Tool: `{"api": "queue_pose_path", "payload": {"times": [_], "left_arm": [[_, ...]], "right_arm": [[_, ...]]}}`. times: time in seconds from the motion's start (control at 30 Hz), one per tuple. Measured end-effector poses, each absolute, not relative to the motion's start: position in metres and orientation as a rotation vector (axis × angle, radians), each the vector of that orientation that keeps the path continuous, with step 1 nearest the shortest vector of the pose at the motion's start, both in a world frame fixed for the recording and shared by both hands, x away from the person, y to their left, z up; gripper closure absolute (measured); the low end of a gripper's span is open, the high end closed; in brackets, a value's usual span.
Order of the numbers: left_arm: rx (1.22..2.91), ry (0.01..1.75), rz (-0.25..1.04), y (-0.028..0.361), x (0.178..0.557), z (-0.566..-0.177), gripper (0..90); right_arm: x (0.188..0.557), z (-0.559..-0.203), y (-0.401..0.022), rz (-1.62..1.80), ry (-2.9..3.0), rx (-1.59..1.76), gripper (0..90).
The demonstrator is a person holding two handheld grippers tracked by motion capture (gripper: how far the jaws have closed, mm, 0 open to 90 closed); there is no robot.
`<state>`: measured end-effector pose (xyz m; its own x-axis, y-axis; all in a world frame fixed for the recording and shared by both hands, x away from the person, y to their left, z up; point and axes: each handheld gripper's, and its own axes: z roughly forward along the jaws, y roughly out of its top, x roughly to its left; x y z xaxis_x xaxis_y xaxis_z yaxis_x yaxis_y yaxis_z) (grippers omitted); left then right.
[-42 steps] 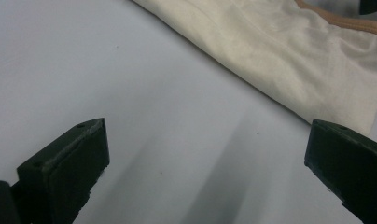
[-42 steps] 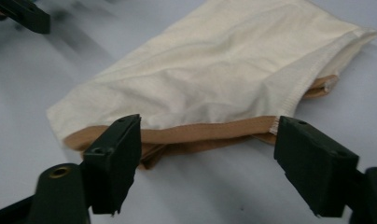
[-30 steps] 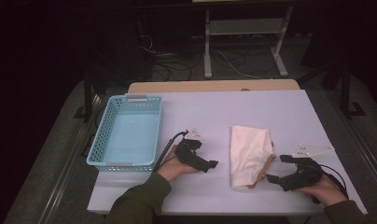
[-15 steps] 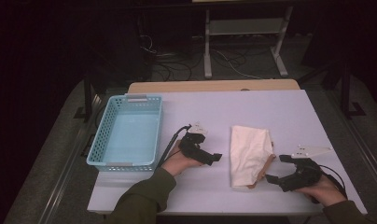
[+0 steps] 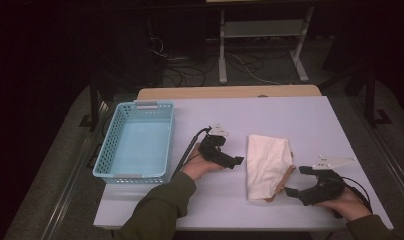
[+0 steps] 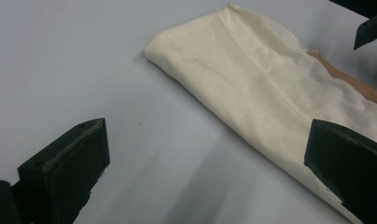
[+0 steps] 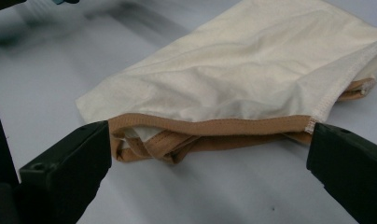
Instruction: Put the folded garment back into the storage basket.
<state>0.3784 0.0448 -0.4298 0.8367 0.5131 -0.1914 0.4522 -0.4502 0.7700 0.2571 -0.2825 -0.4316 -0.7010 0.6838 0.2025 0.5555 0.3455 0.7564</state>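
Observation:
A folded cream cloth with a tan hem lies on the pale table, right of centre. My left gripper sits just left of it, open, jaws pointing at its left edge. In the left gripper view the cloth lies ahead and to the right of my left gripper, with bare table between the jaws. My right gripper is open at the cloth's near right corner. In the right gripper view the cloth's tan hem spans the gap of my right gripper, just beyond the jaws.
A light blue plastic basket stands empty at the table's left side. A metal stand and cables are on the dark floor beyond the far edge. A jaw of the other gripper shows at the top right of the left gripper view.
My left gripper has moved a little forward and right, closer to the cloth's left edge. The right gripper and the cloth have stayed in place.

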Motion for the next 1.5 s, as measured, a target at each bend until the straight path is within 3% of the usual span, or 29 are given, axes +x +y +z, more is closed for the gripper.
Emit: {"api": "queue_pose_path", "payload": {"times": [1.03,1.27,1.5], "left_arm": [[2.14,0.694,0.135,-0.003,0.426,-0.428,0.0],[2.155,0.721,0.169,-0.014,0.437,-0.428,7.2],[2.179,0.755,0.193,-0.019,0.448,-0.433,24.3]], "right_arm": [[0.258,-0.432,-0.284,1.311,2.462,1.135,0.0],[0.259,-0.433,-0.285,1.311,2.46,1.135,0.0],[0.259,-0.433,-0.285,1.31,2.462,1.139,0.0]]}}
